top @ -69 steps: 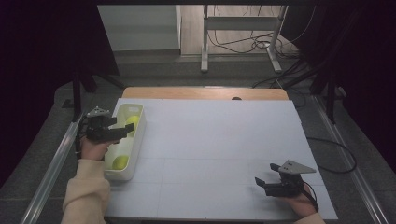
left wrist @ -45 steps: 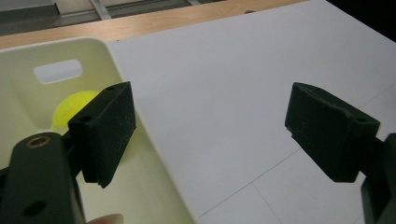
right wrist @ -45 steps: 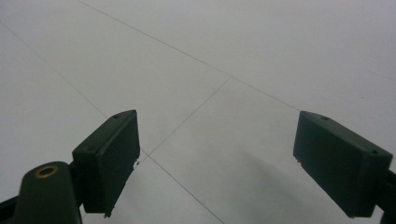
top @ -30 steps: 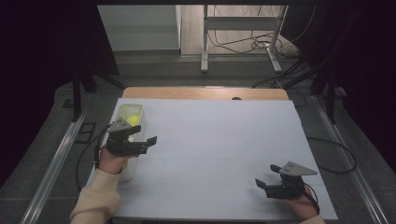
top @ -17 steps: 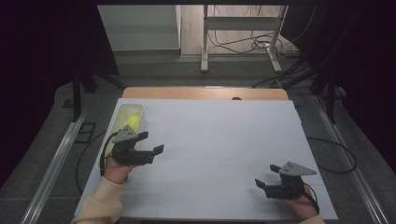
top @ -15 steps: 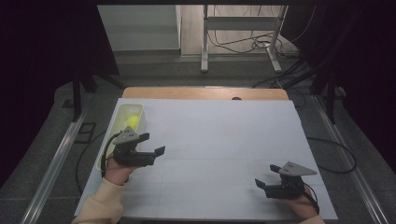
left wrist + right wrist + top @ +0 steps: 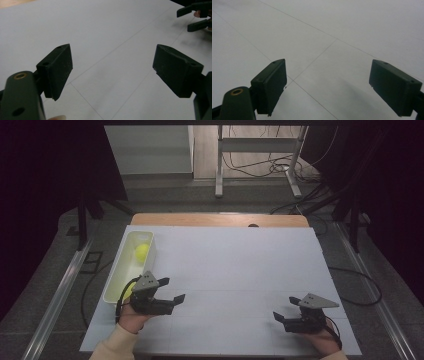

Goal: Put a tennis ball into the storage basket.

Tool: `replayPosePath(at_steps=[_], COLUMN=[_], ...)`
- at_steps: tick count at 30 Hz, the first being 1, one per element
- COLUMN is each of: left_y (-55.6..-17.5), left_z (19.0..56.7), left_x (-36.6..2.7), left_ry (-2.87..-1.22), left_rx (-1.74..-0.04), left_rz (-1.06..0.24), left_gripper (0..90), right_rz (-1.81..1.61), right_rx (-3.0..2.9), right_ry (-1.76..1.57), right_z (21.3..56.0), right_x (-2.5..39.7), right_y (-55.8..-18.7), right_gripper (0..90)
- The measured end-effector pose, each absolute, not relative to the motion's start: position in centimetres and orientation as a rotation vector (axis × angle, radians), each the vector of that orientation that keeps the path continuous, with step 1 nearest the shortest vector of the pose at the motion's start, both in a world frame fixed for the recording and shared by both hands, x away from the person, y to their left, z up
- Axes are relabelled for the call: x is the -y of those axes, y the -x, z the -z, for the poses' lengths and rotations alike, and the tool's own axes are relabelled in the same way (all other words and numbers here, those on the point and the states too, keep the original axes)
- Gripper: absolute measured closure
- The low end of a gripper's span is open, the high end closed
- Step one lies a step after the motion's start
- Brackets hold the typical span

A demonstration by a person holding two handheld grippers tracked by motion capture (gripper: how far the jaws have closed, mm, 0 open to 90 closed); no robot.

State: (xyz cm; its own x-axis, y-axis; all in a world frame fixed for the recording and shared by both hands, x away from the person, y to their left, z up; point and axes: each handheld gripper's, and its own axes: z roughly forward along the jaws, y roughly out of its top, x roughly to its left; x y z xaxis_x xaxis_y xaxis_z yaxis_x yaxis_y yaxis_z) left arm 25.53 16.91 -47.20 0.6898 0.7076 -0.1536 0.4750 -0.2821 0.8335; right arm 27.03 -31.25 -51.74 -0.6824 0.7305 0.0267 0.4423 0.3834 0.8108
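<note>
While I hold both tongs low over matte white table [image 7: 235, 265], left gripper [image 7: 171, 290] jaws gape wide, nothing between; right gripper [image 7: 279, 316] jaws likewise spread, empty. Pads flat, black, blocky. Just beyond left gripper: long white plastic tray [image 7: 118, 270], smooth walls, round yellow ball [image 7: 142, 251] inside.

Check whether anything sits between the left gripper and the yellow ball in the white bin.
Nothing visible does. The left gripper hangs open over the table just right of the bin's near end, and the ball lies farther back inside. Only the bin's own low wall separates them, so reaching in from above looks clear.
</note>
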Motion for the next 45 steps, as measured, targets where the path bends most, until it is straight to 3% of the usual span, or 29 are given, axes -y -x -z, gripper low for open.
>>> replayPosePath(at_steps=[8, 19, 45], left_y=[-24.0, -22.8, -23.6], left_z=[48.2, 51.2, 52.4], left_x=[-16.7, -16.2, -16.7], left_ry=[-1.938, -1.96, -1.98], left_rx=[-0.889, -0.907, -0.951], left_rz=[-0.392, -0.359, -0.322], left_gripper=[17.4, 17.4, 18.1], right_rz=[-1.201, -1.201, -1.219], right_rx=[-2.313, -2.319, -2.336], right_ry=[-1.027, -1.026, -0.994], right_z=[51.7, 51.8, 51.8], right_x=[31.3, 31.2, 31.0], right_y=[-27.0, -26.9, -26.7], right_gripper=[15.0, 15.0, 14.8])
